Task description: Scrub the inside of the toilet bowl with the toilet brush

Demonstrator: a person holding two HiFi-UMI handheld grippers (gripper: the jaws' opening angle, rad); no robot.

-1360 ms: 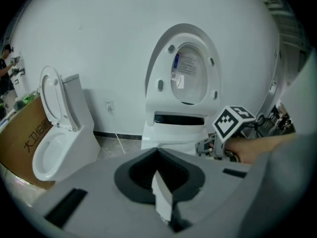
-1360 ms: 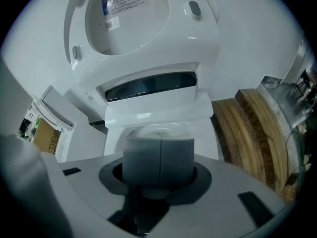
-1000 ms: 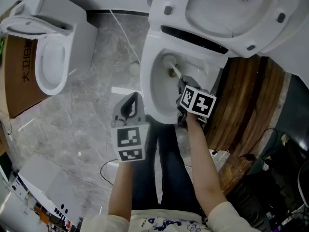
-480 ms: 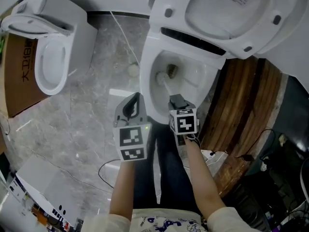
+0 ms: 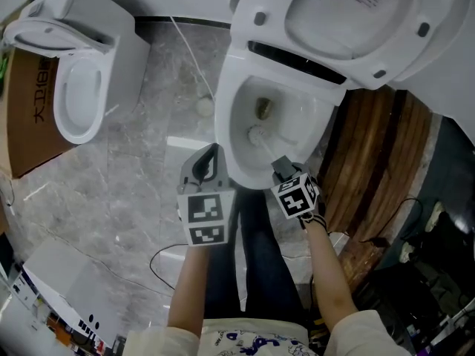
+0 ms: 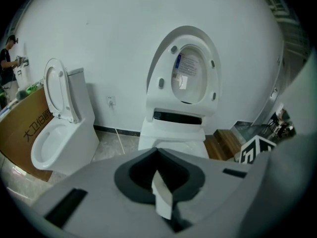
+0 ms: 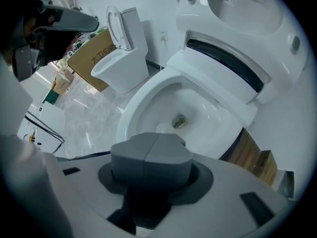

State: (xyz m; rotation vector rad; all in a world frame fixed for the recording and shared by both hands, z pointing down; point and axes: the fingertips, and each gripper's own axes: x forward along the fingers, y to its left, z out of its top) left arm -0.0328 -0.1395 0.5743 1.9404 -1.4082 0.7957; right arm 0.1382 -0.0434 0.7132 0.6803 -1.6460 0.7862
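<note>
The white toilet bowl [image 5: 223, 117] stands open with its lid raised, and a brownish patch [image 5: 263, 108] lies at its drain. My right gripper [image 5: 281, 168] hovers over the bowl's front rim, shut on the toilet brush handle. The white brush head [image 5: 257, 133] rests against the bowl's inner front wall, below the drain. In the right gripper view the shut jaws [image 7: 151, 148] hide the handle, with only a bit of the brush head [image 7: 162, 128] showing near the brownish patch [image 7: 179, 121]. My left gripper [image 5: 205, 156] stays outside the bowl at its front left, shut and holding nothing [image 6: 157, 155].
A second toilet [image 5: 78, 87] stands at the left beside a cardboard box [image 5: 30, 117]. A wooden platform [image 5: 378, 169] lies right of the bowl. Cables [image 5: 167, 254] cross the marble floor near the person's legs. Another person [image 6: 7, 63] stands far off at the left.
The brush head has swept from the back of the bowl by the drain, round the left side, to the front wall. My right gripper drew back and to the right. The left gripper barely moved.
</note>
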